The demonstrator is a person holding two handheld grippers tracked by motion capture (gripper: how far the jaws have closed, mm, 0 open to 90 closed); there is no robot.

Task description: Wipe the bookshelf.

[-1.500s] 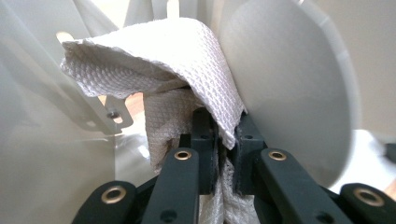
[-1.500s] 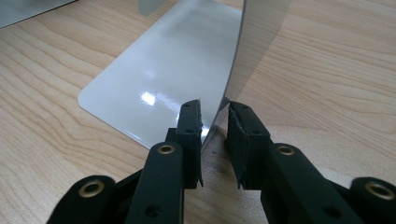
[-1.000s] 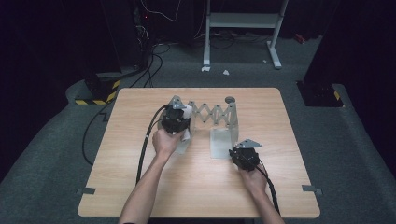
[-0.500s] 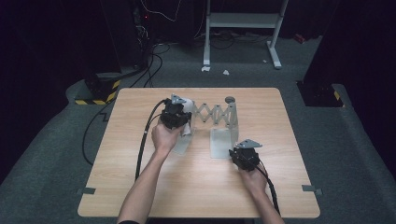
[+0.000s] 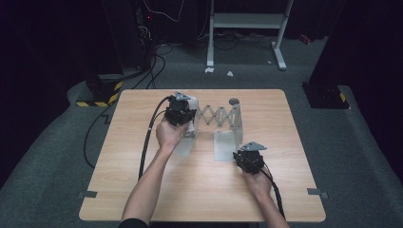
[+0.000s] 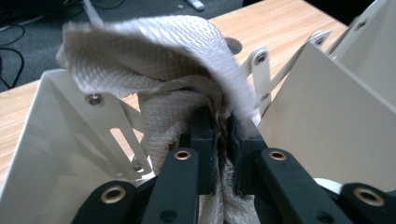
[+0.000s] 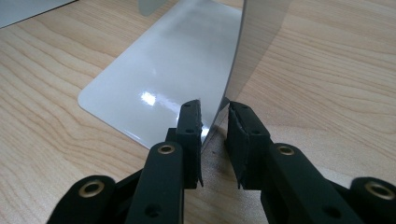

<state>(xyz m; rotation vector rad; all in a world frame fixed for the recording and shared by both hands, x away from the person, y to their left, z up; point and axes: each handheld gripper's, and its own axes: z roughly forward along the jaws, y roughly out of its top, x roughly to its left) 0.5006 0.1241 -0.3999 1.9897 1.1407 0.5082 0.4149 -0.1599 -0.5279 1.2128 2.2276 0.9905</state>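
From the high view, an expandable metal rack stands on the wooden table, its scissor links stretched between two upright plates. The left gripper sits at the rack's left plate, where a white cloth hangs. The right gripper lies near the foot of the rack's right plate, well apart from the left one.

In the left gripper view, the jaws are narrowed onto the white cloth, which bunches between them and folds over their tips; the rack rises on both sides of it.

In the right gripper view, the jaws straddle the lower edge of the rack's upright plate, beside its flat glossy base. They stand narrow, and the left pad seems to touch the sheet, though whether both pads press on it is hard to tell.
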